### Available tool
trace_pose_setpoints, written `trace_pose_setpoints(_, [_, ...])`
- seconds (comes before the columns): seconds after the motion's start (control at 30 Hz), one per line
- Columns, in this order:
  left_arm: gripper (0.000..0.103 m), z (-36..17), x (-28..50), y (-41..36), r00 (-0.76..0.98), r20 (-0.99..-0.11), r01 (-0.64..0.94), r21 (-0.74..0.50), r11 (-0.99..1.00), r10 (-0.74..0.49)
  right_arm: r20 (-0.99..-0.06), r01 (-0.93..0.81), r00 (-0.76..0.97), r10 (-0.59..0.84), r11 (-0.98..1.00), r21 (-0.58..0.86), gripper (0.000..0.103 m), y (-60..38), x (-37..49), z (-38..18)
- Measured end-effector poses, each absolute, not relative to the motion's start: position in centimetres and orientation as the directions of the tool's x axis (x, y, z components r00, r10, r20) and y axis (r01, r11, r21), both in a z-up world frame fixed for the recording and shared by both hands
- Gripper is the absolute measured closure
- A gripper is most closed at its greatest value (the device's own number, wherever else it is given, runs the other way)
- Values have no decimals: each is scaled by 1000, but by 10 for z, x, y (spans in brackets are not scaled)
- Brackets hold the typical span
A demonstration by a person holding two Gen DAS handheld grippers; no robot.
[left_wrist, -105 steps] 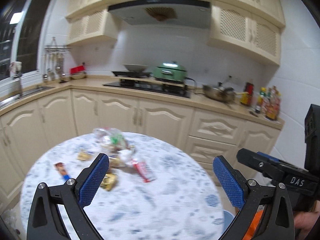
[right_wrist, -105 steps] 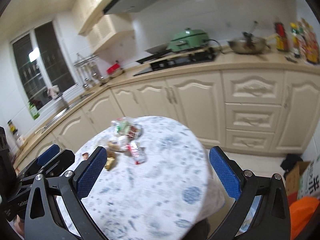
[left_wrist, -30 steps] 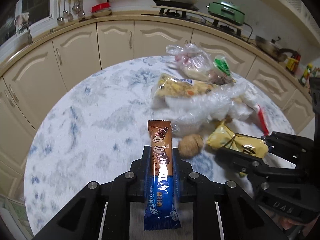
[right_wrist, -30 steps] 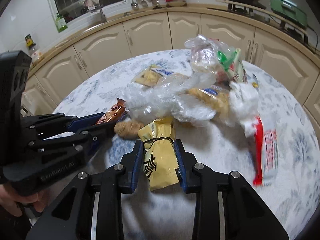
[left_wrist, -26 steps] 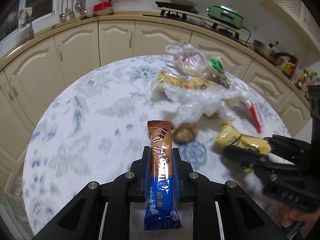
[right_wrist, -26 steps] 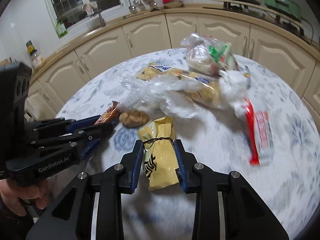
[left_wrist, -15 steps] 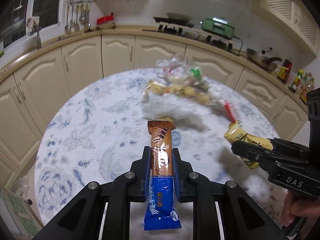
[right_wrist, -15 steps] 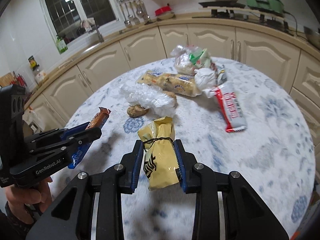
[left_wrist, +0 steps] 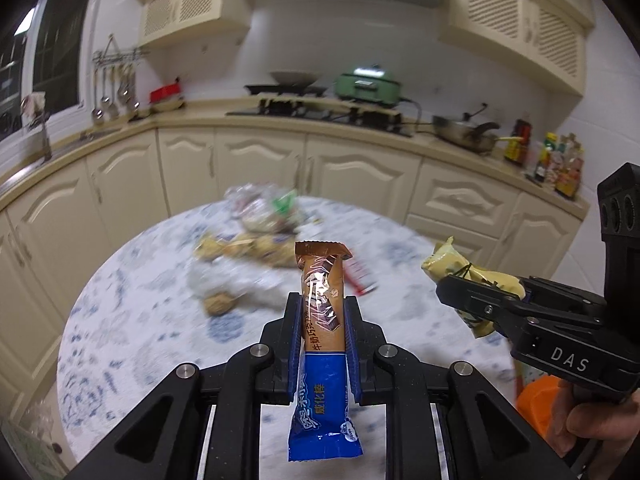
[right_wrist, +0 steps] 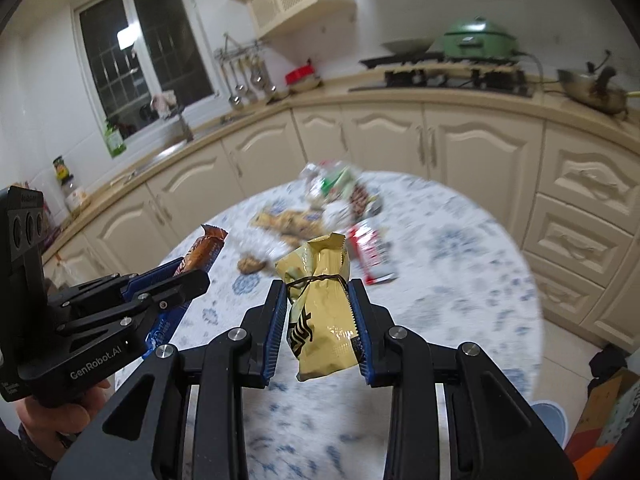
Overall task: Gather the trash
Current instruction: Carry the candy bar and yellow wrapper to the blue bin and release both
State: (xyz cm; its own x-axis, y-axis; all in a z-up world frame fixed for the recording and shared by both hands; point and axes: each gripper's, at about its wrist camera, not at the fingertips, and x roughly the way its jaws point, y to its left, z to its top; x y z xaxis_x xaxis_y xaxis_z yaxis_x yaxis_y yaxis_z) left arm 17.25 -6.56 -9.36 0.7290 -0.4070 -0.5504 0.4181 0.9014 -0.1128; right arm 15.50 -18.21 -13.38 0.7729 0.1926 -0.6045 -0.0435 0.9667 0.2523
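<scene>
The left gripper (left_wrist: 322, 320) has its jaws clenched on a brown-and-blue chocolate bar wrapper (left_wrist: 323, 344), which stands lengthwise between the blue pads, its brown end sticking out past the jaws and its blue end hanging back toward the camera. The right gripper (right_wrist: 318, 308) grasps a crumpled yellow wrapper (right_wrist: 320, 312) tied with a dark band, its top poking out ahead of the jaws. Both wrappers hang in the air above the round blue-patterned surface (left_wrist: 132, 328).

Beyond the left jaws, on that surface, lies a walnut-like brown lump (left_wrist: 219, 303), then a clear plastic bag (left_wrist: 236, 276), blurred. Just past the right jaws lies a red-and-white packet (right_wrist: 370, 254). Farther out sits a yellow snack bag (right_wrist: 288, 222) and, farthest, a clear bag with green and red contents (right_wrist: 332, 184). Behind the surface run cream cabinets (right_wrist: 472, 148) and a green cooker (right_wrist: 478, 42).
</scene>
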Motion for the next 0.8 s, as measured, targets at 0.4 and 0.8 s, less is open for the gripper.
trace_pose_setpoints(0.4, [87,-78,154,-128,706,-469,546,-117,830,-530,-536,95,843,39,971,220,72,-254,97,-95])
trace_pose_setpoints(0.8, [87,-95,145,-236,524,-502,723,-164,671,-688,-560,368,803,-204,908,198,72,-363,14,-97])
